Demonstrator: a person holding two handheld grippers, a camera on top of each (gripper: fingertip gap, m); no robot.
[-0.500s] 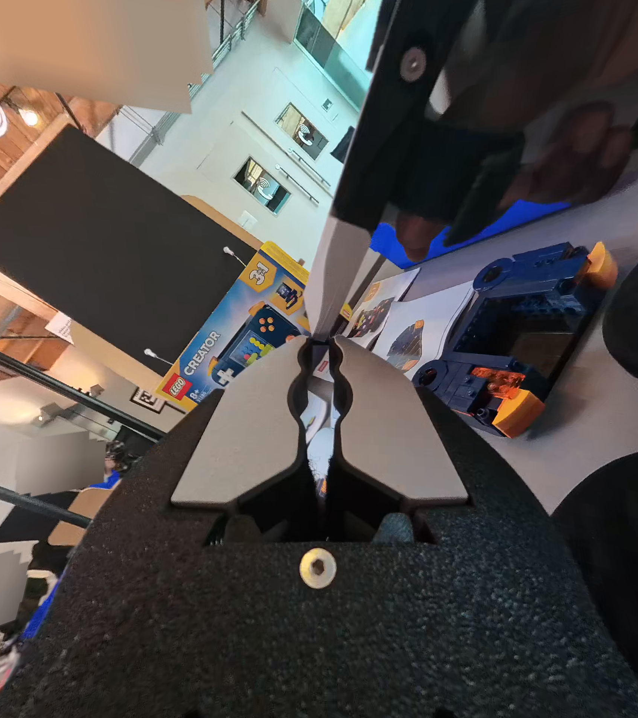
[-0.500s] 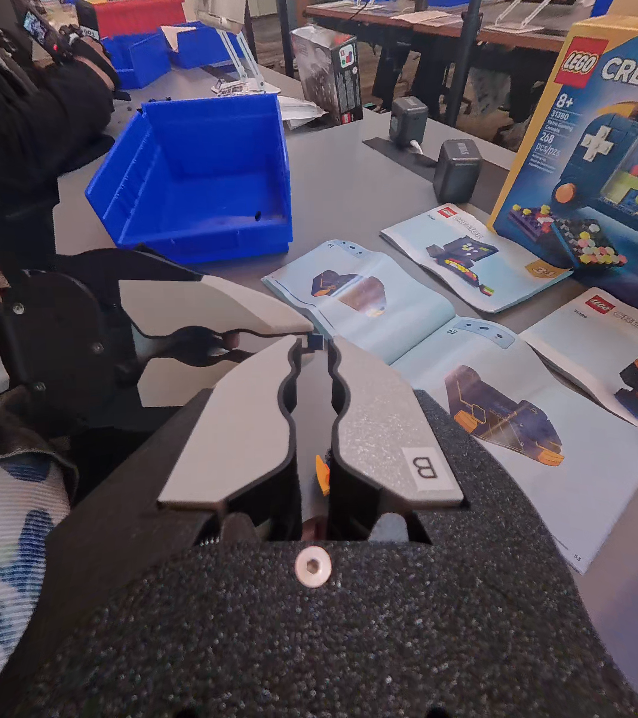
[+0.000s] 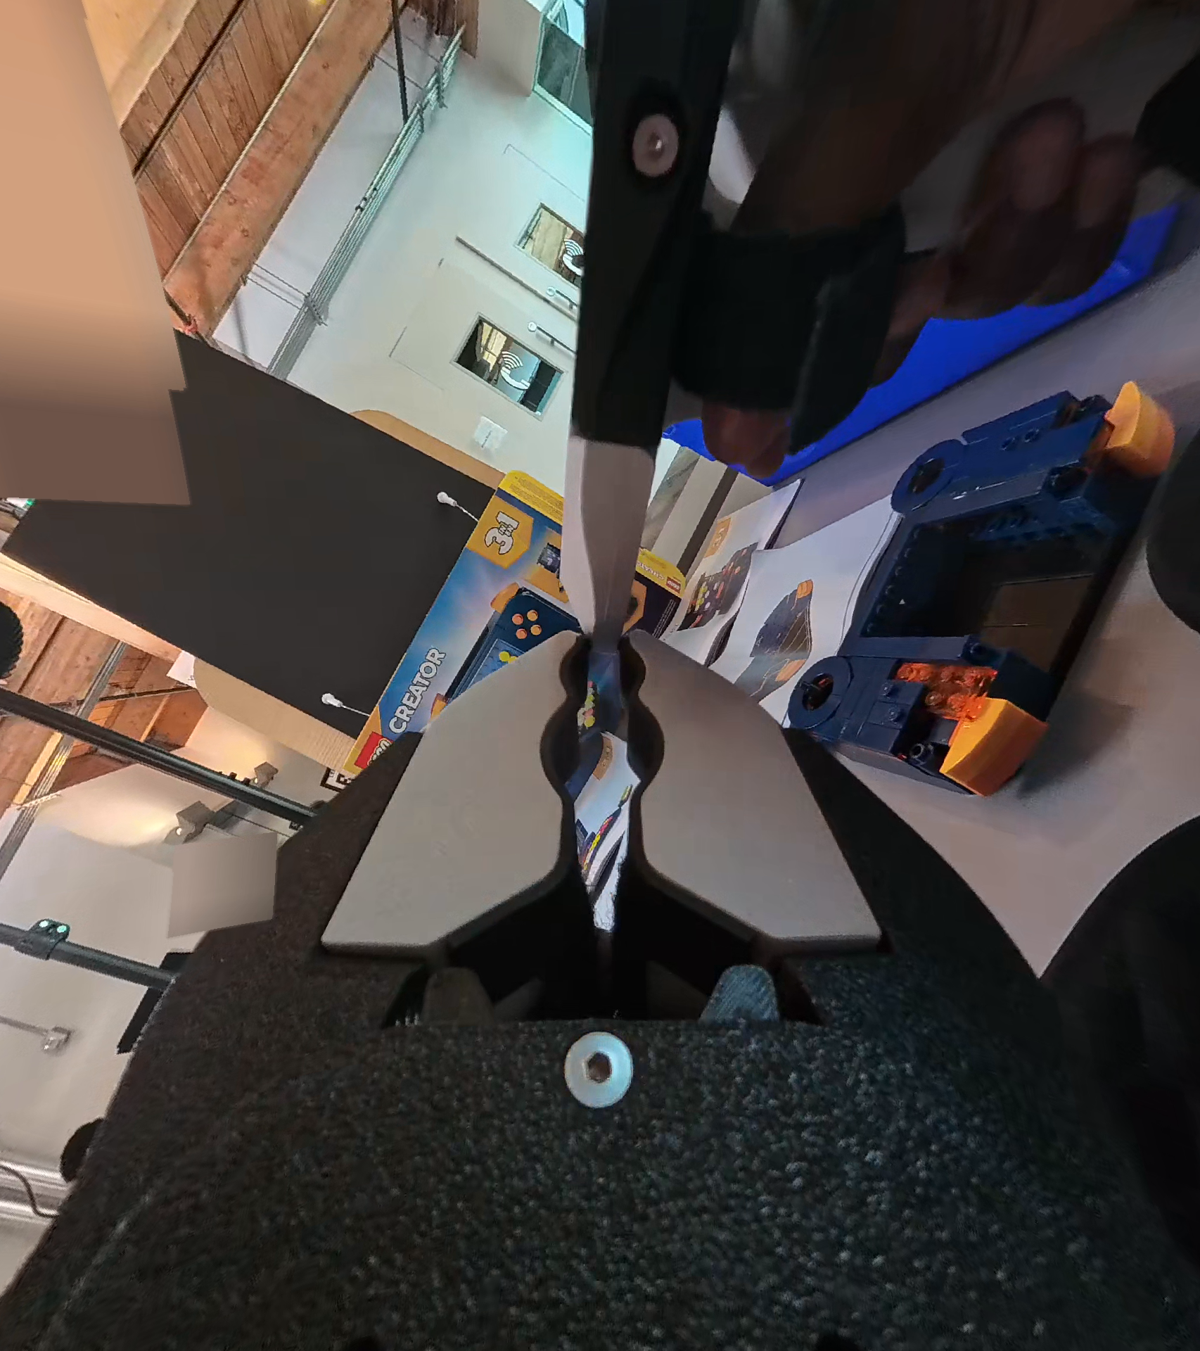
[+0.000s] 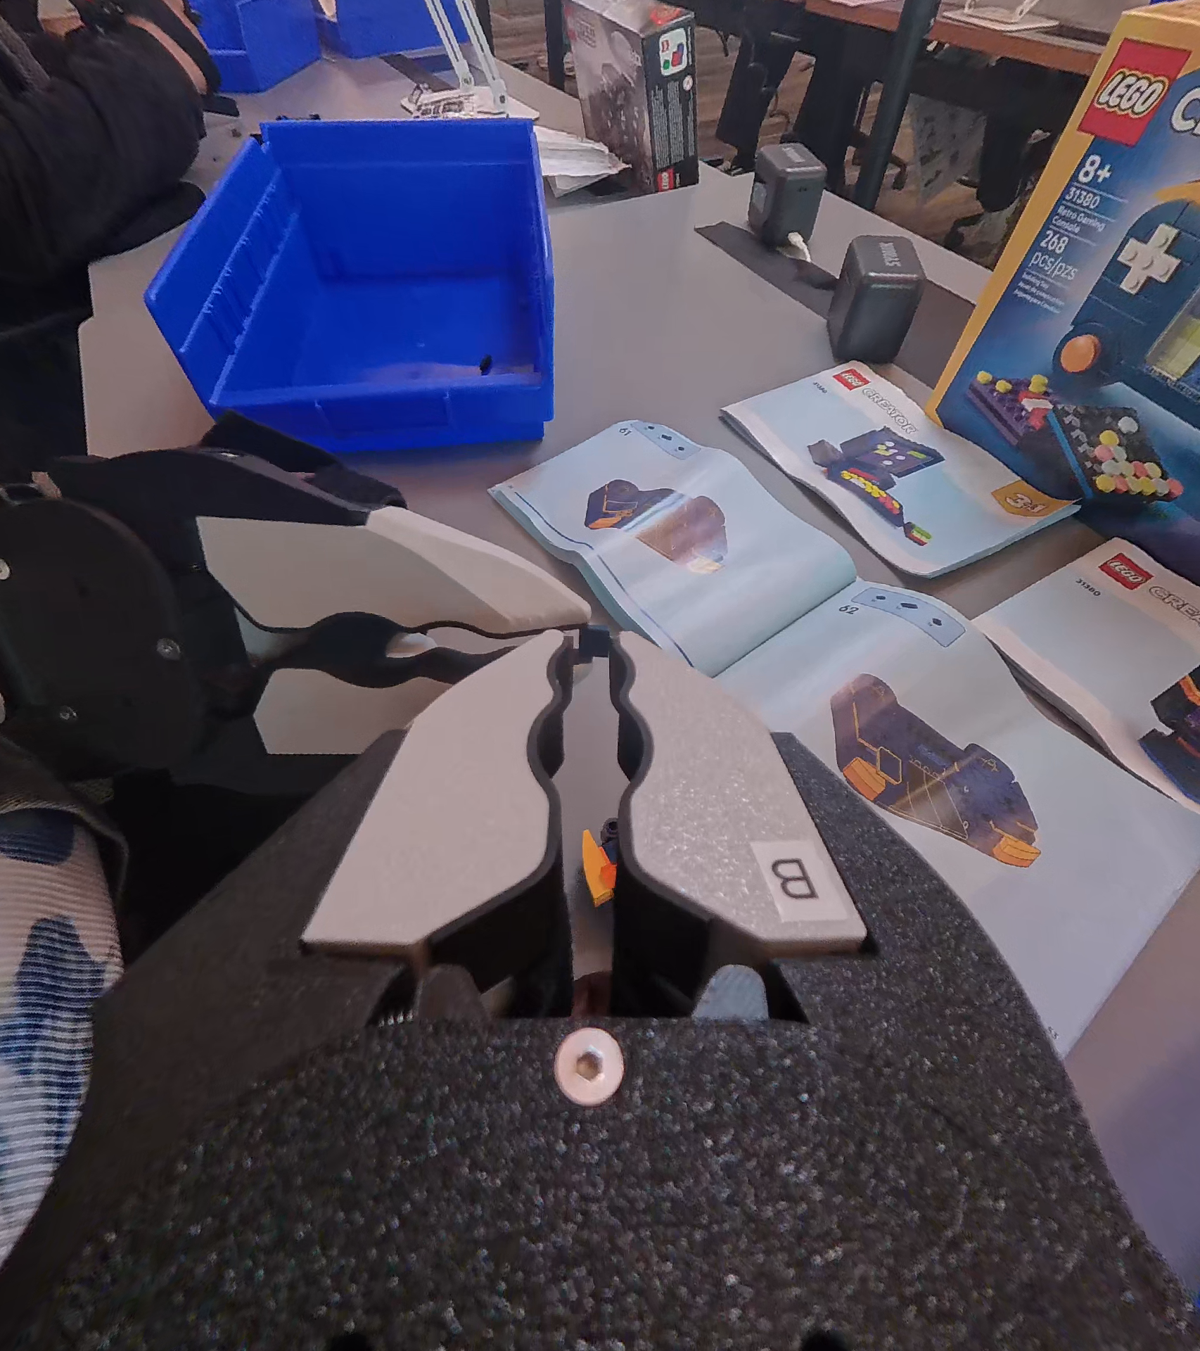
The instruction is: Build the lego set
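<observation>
The right tongs at frame centre pinch a tiny dark-blue lego piece between their tips. The left tongs, entering from the left edge of the right wrist view, are nearly closed, their tips meeting the same piece; whether they grip it I cannot tell. In the left wrist view the partly built dark-blue and orange lego model lies on the grey surface at right. Open pale-blue instruction booklets lie right of centre, with a blue plastic bin above and the yellow-edged cardboard set box at upper right.
</observation>
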